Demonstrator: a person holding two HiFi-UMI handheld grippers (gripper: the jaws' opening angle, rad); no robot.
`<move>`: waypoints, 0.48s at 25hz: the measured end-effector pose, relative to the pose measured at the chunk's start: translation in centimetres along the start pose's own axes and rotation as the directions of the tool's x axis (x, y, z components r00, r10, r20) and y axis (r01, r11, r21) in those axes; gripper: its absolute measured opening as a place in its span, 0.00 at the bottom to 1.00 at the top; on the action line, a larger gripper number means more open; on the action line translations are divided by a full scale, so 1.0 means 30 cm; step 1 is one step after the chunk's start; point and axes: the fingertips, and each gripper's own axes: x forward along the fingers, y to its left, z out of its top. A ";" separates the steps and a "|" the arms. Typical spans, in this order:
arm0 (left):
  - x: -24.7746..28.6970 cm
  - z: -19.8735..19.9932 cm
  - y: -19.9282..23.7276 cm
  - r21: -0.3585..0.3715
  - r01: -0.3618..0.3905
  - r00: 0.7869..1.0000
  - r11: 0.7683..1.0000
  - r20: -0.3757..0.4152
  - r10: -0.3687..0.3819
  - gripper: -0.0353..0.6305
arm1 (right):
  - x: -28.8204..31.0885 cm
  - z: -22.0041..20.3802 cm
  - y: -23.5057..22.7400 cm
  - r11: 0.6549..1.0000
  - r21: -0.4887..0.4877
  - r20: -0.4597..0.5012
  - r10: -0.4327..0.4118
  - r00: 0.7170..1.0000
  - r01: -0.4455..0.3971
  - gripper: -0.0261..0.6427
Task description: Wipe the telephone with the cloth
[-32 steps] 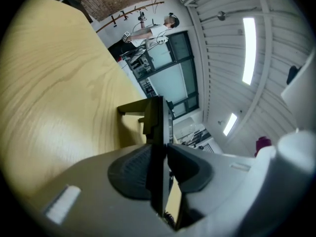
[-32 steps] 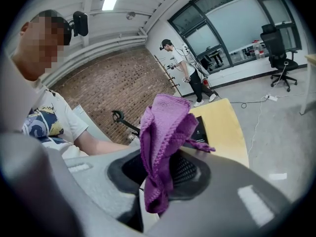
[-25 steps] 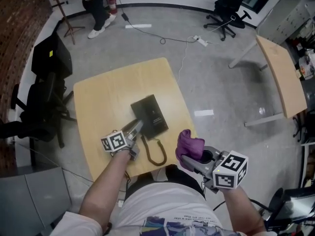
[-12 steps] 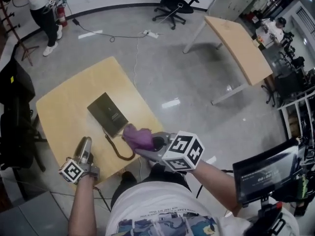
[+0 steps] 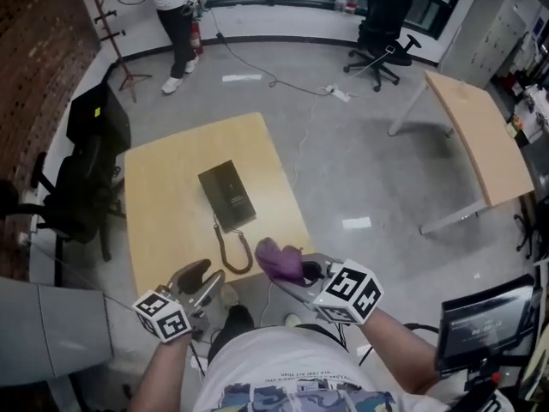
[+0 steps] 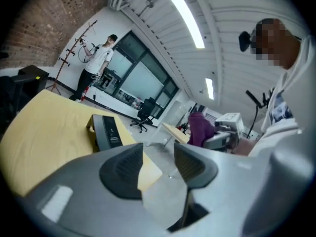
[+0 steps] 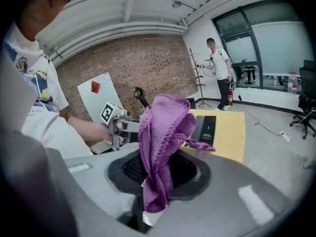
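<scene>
In the head view my left gripper hangs by the near edge of the wooden table, left of centre. Its jaws are spread and have just been opening, with nothing between them. My right gripper is at the near right, by the table's near right corner, clenched on the purple cloth, which bunches up out of the jaws. The black telephone lies flat around the middle of the table, farther off than both grippers, and its coiled cord trails toward the near edge. The cloth is clear of the telephone.

In the left gripper view my two dark pads stand apart with only table edge and floor showing in the gap. The telephone sits beyond them on the yellow top, to the left of the gap. The cloth shows to the right.

In the right gripper view my jaws are closed on the cloth, pinched low between the pads with its folds standing up. Behind it the telephone lies on the table, partly hidden by the cloth.
</scene>
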 end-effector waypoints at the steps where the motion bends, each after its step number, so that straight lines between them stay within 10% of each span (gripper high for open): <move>1: 0.000 -0.021 -0.051 0.011 -0.017 1.000 1.000 -0.001 0.017 0.34 | -0.020 -0.027 0.006 1.000 -0.012 0.000 0.020 1.000 -0.020 0.18; 12: -0.101 -0.194 -0.487 0.060 -0.103 0.994 0.993 0.032 0.101 0.29 | -0.209 -0.276 0.093 0.990 -0.058 -0.030 0.129 0.991 -0.131 0.17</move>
